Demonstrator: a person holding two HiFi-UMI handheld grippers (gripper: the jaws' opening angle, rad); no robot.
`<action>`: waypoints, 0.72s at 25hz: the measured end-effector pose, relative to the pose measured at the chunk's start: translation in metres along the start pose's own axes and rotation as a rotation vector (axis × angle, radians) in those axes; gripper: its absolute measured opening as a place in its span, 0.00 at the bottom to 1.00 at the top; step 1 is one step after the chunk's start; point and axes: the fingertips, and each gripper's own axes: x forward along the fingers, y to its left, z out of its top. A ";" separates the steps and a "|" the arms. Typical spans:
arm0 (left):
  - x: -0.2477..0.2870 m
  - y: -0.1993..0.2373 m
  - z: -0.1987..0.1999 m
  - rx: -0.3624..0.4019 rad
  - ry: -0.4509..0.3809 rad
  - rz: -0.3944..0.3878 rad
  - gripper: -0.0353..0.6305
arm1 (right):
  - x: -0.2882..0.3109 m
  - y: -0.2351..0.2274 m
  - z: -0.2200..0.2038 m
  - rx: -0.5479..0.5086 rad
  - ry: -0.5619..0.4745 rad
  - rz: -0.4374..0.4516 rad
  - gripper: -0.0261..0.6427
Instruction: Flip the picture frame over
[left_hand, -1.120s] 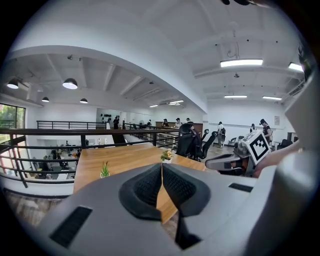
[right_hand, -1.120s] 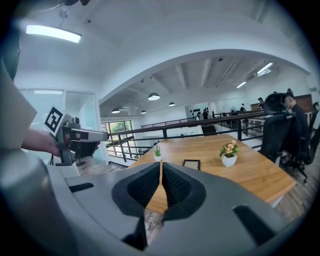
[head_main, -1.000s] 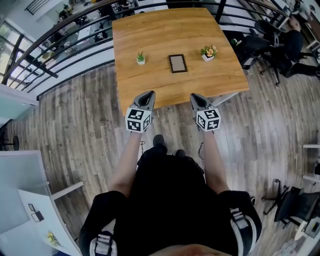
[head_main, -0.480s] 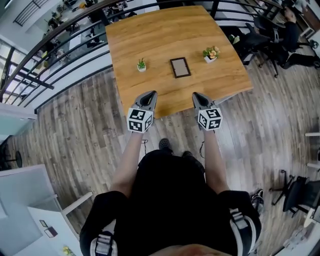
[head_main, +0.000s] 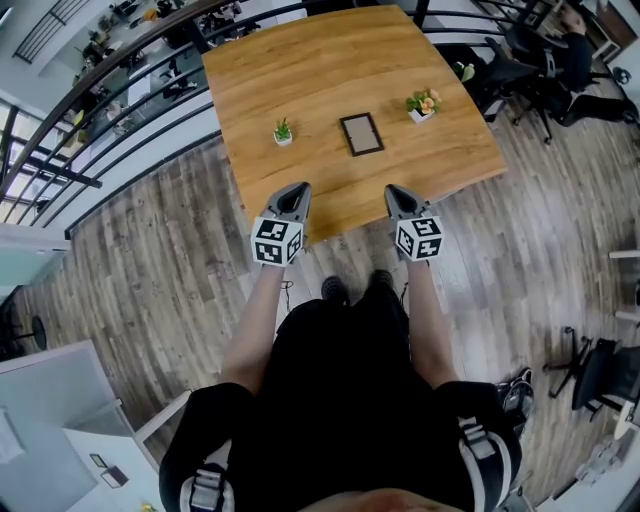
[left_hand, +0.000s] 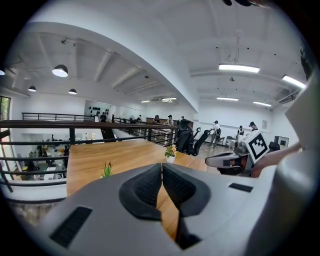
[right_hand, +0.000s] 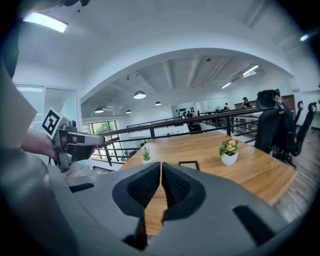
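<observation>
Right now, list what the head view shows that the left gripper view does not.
Head view only: the dark rectangular picture frame lying flat mid-table, and the person's black-clad torso. Left gripper view only: the white ceiling with its round lamps. Both: the light wooden table, the small green plant in a white pot, the flowering plant in a white pot, and the right gripper.

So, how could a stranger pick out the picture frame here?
Find the large wooden table. Near its middle, between a small green plant and a flowering plant, lies the picture frame. It is the only flat, dark-edged rectangle; both neighbours are potted plants.
</observation>
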 end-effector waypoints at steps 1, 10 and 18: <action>0.001 0.001 0.000 0.000 0.001 -0.001 0.09 | 0.002 -0.001 0.001 0.001 -0.001 -0.002 0.07; 0.011 0.014 0.000 -0.006 0.004 0.025 0.09 | 0.021 -0.009 0.005 0.013 0.000 0.022 0.06; 0.036 0.022 0.005 -0.013 0.024 0.047 0.09 | 0.046 -0.026 0.021 0.018 -0.005 0.051 0.06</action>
